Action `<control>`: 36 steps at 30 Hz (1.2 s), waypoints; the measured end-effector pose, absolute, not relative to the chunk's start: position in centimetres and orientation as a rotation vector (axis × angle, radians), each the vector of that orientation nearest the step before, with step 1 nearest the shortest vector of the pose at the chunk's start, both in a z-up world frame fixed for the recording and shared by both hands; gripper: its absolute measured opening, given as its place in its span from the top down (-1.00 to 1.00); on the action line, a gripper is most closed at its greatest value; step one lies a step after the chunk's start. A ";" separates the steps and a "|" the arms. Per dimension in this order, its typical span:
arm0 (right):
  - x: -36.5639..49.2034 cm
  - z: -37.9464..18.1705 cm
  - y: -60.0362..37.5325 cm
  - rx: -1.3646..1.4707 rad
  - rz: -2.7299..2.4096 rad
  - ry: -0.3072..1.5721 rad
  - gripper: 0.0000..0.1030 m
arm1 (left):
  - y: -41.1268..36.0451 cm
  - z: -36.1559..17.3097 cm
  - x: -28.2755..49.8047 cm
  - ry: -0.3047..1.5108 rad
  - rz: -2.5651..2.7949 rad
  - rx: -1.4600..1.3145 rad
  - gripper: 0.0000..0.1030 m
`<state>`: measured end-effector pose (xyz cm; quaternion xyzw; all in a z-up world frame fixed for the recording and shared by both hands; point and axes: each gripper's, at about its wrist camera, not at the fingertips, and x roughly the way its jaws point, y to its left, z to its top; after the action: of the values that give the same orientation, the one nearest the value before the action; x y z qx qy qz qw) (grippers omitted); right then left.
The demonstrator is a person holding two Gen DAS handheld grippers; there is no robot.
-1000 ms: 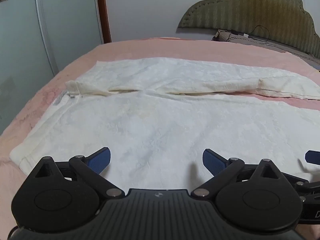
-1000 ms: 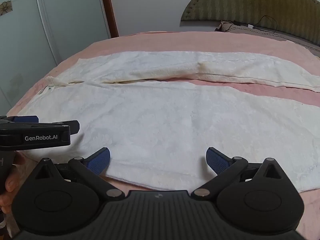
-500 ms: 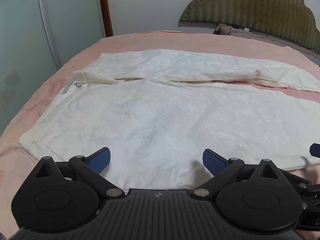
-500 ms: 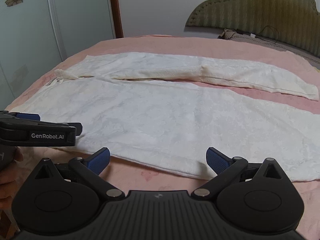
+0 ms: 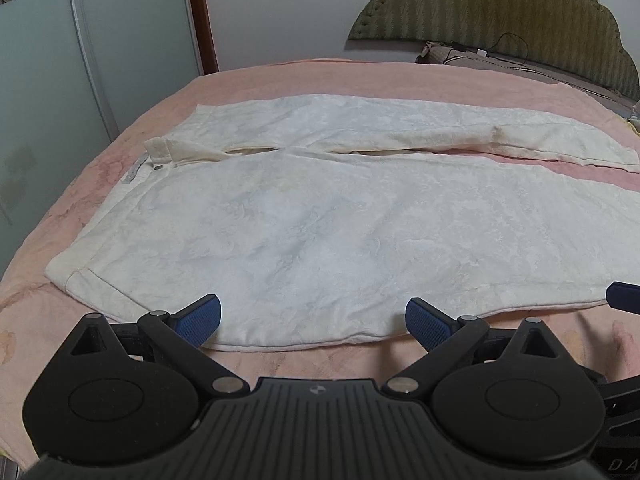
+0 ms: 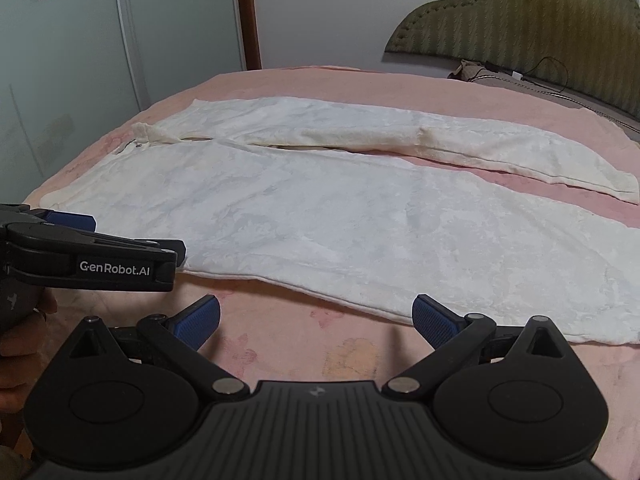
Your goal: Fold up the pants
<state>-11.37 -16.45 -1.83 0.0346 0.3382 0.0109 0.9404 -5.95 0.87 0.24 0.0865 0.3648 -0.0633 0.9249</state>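
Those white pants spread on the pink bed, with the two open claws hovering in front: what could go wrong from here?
Both the left gripper and the right gripper are open and hold nothing. Each may pinch the pink blanket along with the near edge of the pants, since that hem lies flat. The far leg is narrow and angled away, so the legs may not line up when folded. The bunched waistband could leave a lump.

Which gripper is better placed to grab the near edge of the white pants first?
Left. The left gripper is open with the pants hem between its fingertips; the right gripper, also open, is over bare pink bedspread.
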 end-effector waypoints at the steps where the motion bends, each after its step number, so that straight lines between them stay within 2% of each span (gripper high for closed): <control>1: -11.4 -1.9 -16.4 0.070 0.022 0.692 -1.00 | 0.8 0.2 -5.9 0.751 -0.129 0.179 -0.95; 36: -11.3 -2.2 -16.2 0.062 0.046 0.701 -1.00 | 0.9 0.0 -5.8 0.757 -0.119 0.194 -0.96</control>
<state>-11.30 -16.16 -2.24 0.0302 0.3431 0.0226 0.9385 -5.81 0.88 -0.05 0.0944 0.3685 -0.0581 0.9230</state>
